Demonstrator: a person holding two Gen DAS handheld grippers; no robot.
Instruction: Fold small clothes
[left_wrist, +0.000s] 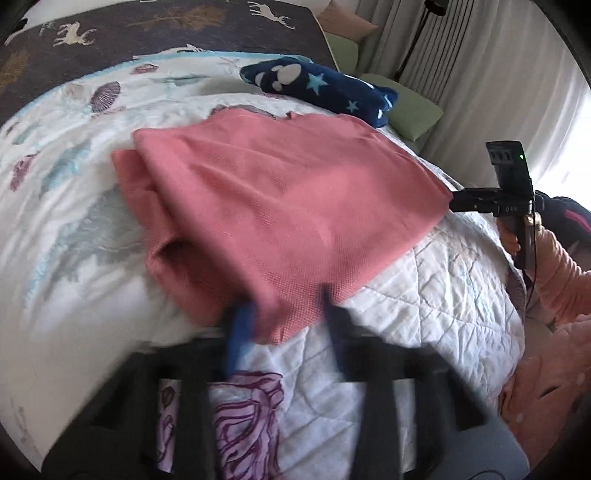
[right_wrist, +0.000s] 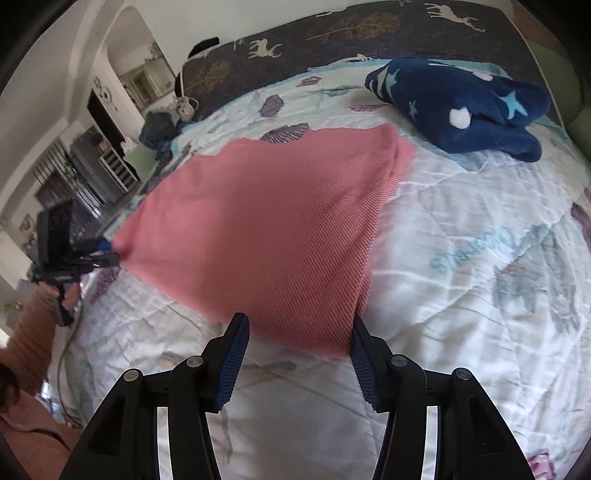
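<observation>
A pink knit garment (left_wrist: 280, 199) lies partly folded on the white quilted bed (left_wrist: 424, 306); it also shows in the right wrist view (right_wrist: 266, 236). My left gripper (left_wrist: 286, 317) sits at its near corner, blurred, with the cloth between its fingers; seen from the right wrist view (right_wrist: 107, 256), it pinches the left corner. My right gripper (right_wrist: 297, 347) stands at the other near corner with fingers apart and the cloth edge between them; in the left wrist view (left_wrist: 458, 201) its tip touches the garment's right corner.
A dark blue fleece garment with stars (left_wrist: 325, 88) lies beyond the pink one, also in the right wrist view (right_wrist: 465, 107). A dark deer-print blanket (right_wrist: 332, 33) covers the head of the bed. Green cushions (left_wrist: 410, 110) lie at the bed's right side.
</observation>
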